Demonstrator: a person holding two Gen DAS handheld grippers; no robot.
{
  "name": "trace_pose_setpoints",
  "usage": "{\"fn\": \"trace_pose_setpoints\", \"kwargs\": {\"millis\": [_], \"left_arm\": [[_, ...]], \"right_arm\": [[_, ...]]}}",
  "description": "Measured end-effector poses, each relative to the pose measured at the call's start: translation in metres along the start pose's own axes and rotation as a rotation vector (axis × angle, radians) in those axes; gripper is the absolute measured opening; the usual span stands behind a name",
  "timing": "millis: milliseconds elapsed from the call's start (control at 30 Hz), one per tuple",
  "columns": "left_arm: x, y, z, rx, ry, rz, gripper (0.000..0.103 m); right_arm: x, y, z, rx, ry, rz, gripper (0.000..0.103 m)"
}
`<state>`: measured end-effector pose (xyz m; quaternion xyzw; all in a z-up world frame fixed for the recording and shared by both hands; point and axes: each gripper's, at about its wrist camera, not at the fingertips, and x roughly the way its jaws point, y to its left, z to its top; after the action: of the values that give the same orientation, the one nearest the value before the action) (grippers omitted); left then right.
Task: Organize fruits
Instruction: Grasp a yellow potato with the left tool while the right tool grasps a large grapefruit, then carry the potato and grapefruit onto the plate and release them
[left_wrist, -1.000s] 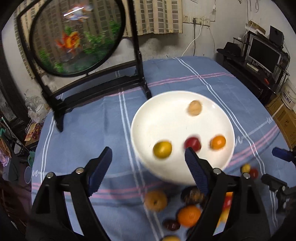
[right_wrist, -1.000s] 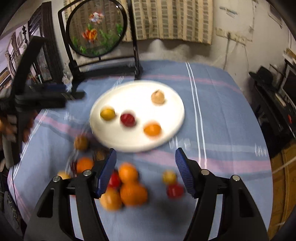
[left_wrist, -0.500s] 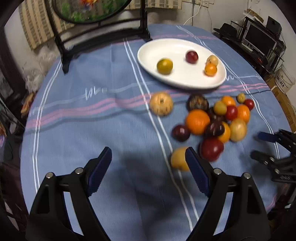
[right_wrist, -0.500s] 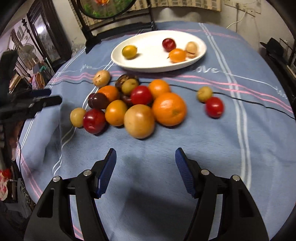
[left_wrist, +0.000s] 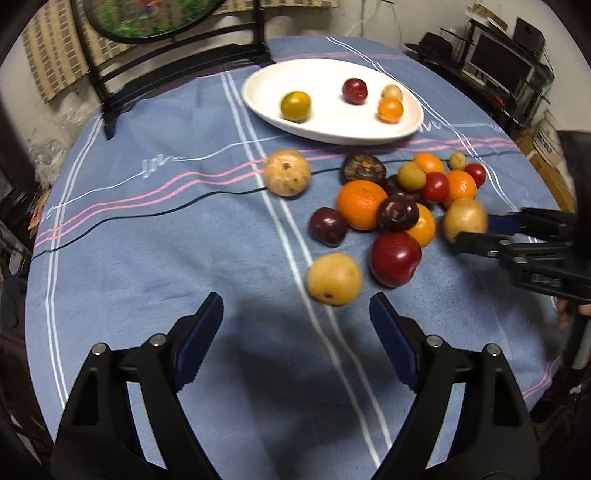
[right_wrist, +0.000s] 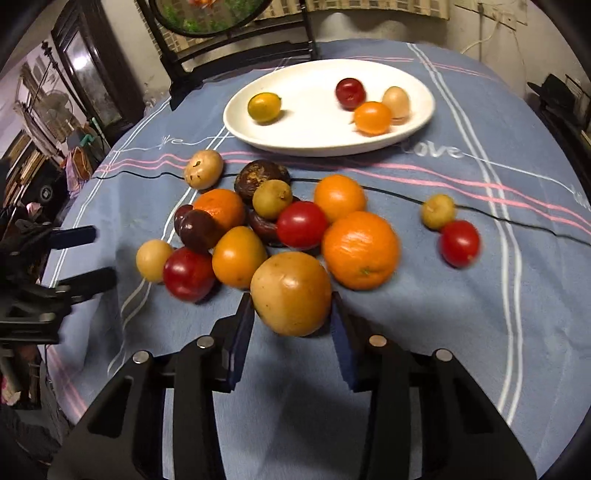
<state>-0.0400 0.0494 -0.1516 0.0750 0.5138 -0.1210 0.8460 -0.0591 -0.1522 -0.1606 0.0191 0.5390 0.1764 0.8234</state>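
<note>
Closing on a tan fruit (right_wrist: 291, 293) at the near edge of the pile, the right gripper (right_wrist: 291, 325) has that fruit between its pads, which sit right at its sides; whether they press yet I cannot tell. The step in hand looks like a pick from the heap, bound for the plate (right_wrist: 314, 142) at 12 o'clock, where four small fruits already lie.

The left gripper (left_wrist: 295, 332) hangs released over bare cloth, nothing between its fingers; a yellow fruit (left_wrist: 334, 278) lies just beyond it at 1 o'clock, beside a red apple (left_wrist: 395, 258).

Next, I judge, the right grip must seat firmly on the round, smooth skin, then lift straight up before heading to the plate.

In the way: a big orange (right_wrist: 360, 249) at 1 o'clock and a smaller orange one (right_wrist: 238, 256) at 11 o'clock touch or nearly touch the tan fruit, so a sideways drag could set them rolling. The rest of the pile crowds the path to the plate. A thin black cable (right_wrist: 498, 218) crosses the cloth between pile and plate.
</note>
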Motion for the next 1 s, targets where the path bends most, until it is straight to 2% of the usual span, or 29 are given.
{"fn": "trace_pose_setpoints", "kwargs": {"millis": [133,167,233,267,300,333,400,500,667,1000], "left_arm": [[0.025,-0.012,0.005,0.050,0.003,0.002,0.080],[0.033,-0.012,0.006,0.057,0.007,0.004,0.075],[0.042,-0.011,0.007,0.054,0.009,-0.036,0.071],[0.045,-0.011,0.007,0.050,0.006,-0.077,0.063],[0.046,-0.011,0.008,0.052,0.005,-0.104,0.046],[0.044,-0.014,0.009,0.057,0.010,-0.148,0.039],[0.043,-0.018,0.010,0.063,0.022,-0.111,0.039],[0.032,-0.012,0.014,0.031,0.003,-0.119,0.039],[-0.011,-0.001,0.037,0.006,-0.091,-0.079,0.039],[-0.098,-0.006,0.129,0.038,-0.301,-0.010,0.039]], "right_arm": [[-0.018,-0.010,-0.009,0.040,-0.009,0.013,0.041],[-0.020,-0.012,-0.011,0.046,-0.007,0.013,0.041],[-0.022,-0.012,-0.013,0.051,-0.004,0.004,0.041],[-0.022,-0.012,-0.014,0.053,-0.002,0.003,0.041],[-0.022,-0.013,-0.015,0.056,-0.001,0.002,0.041],[-0.023,-0.013,-0.016,0.059,0.001,0.002,0.041],[-0.025,-0.012,-0.017,0.056,-0.003,0.006,0.041],[-0.026,-0.010,-0.014,0.043,-0.008,0.013,0.041],[-0.041,-0.003,0.001,0.014,-0.056,0.027,0.041],[-0.116,0.015,0.092,-0.042,-0.339,0.074,0.041]]}}
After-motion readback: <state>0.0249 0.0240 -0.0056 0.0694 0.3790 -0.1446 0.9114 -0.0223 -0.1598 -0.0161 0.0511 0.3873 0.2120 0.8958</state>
